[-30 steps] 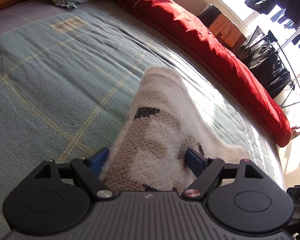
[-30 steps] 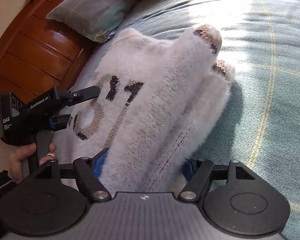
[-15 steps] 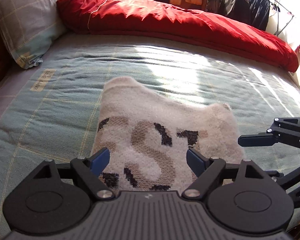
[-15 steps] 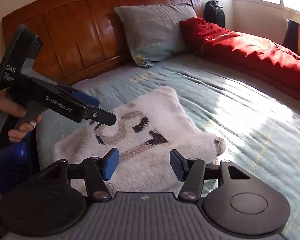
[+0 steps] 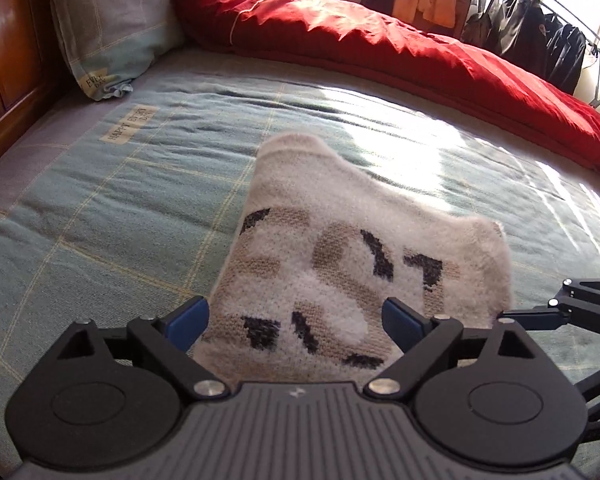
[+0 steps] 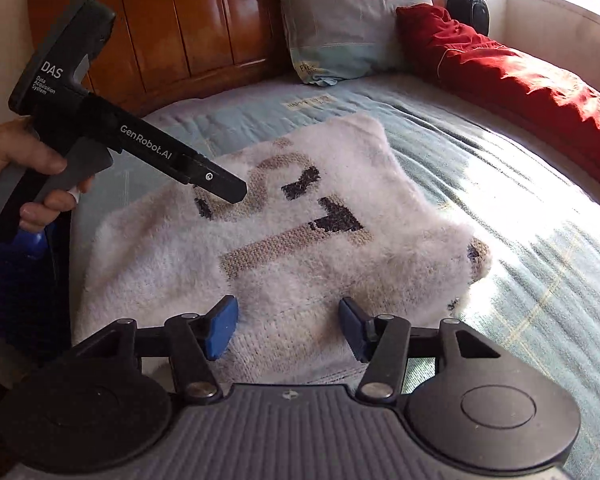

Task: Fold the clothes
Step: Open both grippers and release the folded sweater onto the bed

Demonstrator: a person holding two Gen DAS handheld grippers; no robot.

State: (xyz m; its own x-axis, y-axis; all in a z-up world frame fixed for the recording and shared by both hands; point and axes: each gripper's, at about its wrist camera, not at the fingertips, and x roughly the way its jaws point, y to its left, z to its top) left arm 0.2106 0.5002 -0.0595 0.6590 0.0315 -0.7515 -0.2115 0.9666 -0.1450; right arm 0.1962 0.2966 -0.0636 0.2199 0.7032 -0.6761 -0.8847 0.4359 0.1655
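A fluffy white sweater (image 5: 352,264) with beige and black letters lies folded flat on the teal checked bedspread (image 5: 120,200). My left gripper (image 5: 296,320) hovers at its near edge, open, with nothing pinched between the blue pads (image 5: 188,318). In the right wrist view the same sweater (image 6: 300,232) fills the middle. My right gripper (image 6: 287,332) is open just above its near hem. The left gripper (image 6: 224,188), held by a hand (image 6: 20,152), hangs over the sweater's far left part. The right gripper's fingers (image 5: 540,314) show at the left wrist view's right edge.
A red duvet (image 5: 380,48) lies along the far side of the bed. A checked pillow (image 6: 348,20) leans against the wooden headboard (image 6: 180,24). Dark clothes hang on a rack (image 5: 548,40) by the window. Sunlit bedspread stretches beyond the sweater.
A second ago the sweater hung bunched up close between both grippers' fingers. It now lies flat on the bed, and both grippers have drawn back above it.
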